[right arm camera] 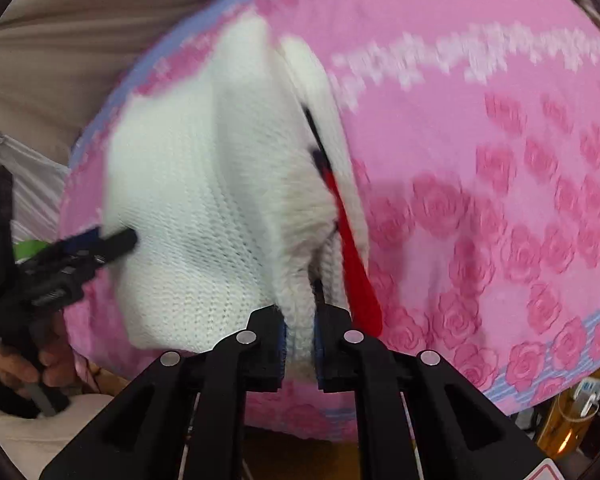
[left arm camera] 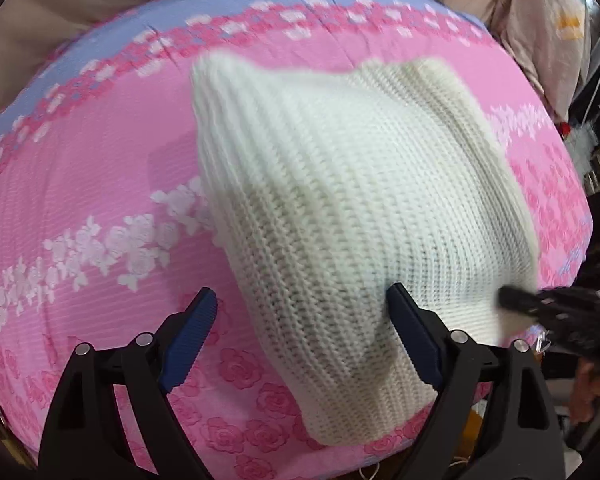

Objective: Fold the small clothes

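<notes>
Right gripper (right arm camera: 300,350) fingers clamped on white knit hat (left arm camera: 340,184) edge; left gripper (left arm camera: 300,332) fingers apart. Hat lifted off bed (left arm camera: 80,168); thin pinch may slip, fold collapsing.

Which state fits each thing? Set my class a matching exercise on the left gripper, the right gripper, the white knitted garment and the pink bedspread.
Things:
1. left gripper
2. right gripper
3. white knitted garment
4. pink bedspread

States:
A. printed with roses
B. shut on a fabric edge
C. lifted, partly off the bed
D. fingers wide apart

Pairs: 1-D, 2-B, 3-C, 4-A
</notes>
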A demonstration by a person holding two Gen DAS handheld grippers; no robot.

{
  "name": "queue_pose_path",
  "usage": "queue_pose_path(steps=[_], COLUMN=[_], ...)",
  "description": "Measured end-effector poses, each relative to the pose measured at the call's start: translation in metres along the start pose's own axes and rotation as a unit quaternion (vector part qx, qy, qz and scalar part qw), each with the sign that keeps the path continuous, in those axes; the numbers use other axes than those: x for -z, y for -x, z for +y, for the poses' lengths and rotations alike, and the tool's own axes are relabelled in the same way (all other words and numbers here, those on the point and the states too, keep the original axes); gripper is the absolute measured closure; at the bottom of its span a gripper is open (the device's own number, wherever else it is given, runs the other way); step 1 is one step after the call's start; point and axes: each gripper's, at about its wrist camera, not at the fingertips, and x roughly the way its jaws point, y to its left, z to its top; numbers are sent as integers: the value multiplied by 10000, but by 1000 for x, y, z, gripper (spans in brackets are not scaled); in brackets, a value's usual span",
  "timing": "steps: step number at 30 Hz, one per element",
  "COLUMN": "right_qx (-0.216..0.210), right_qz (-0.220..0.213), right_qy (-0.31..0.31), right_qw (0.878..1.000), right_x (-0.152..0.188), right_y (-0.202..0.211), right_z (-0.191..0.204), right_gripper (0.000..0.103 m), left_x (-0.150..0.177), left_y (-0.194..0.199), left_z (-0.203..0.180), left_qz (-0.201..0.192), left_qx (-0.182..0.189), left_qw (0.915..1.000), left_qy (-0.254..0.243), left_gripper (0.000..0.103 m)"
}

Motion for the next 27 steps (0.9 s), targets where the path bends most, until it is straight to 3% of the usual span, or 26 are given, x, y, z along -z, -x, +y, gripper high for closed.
queue_pose_path(steps=[4,6,9,11,14,16,17,19,21,23,24,25,27], right_qx=[-66,-19,-42,25,234,227,97,-220,-225,113,463,422,207], right_qz=[-507,-837,-1078,-1033,-641,-569,-682,-1166,-1431,-1087,-601,-513,-647], right_qy=[20,184,379,497,561,589,559,638,773,679,688,537,200], right_qw=[9987,9963,9934,9934,9961,9964,9961,9909,9864,9917,9947,9963,9975], right_x=[-5,-17,-45,-68,-100,-114,-118,-124,-128,-135,-137,-136,-133], right_y=[36,58,66,50,7,-4,4,38,58,30,-2,-18,-1], right_z=[18,30,42,49,53,55,57,63,64,44,31,20,20], right_gripper=[83,64,58,58,59,85,87,87,88,87,87,85,84], left_x=[-1,-3,-7,-10,-13,-17,-18,-22,-26,-29,-30,-29,-26], left_y=[21,26,26,22,11,8,11,19,21,13,4,-2,-7], left_z=[0,3,5,4,2,2,2,2,1,-3,-6,-7,-9], left_qz=[-421,-511,-512,-476,-398,-364,-394,-541,-658,-574,-484,-407,-369], left_qx=[-43,-7,12,-84,-135,-140,-130,-106,-55,-72,-80,-112,-223], left_qw=[9991,9986,9983,9984,9986,9985,9982,9974,9965,9971,9978,9983,9982], left_qy=[65,161,270,295,330,396,423,457,507,490,438,398,408], left_gripper=[20,20,20,20,20,20,20,19,18,17,17,17,17])
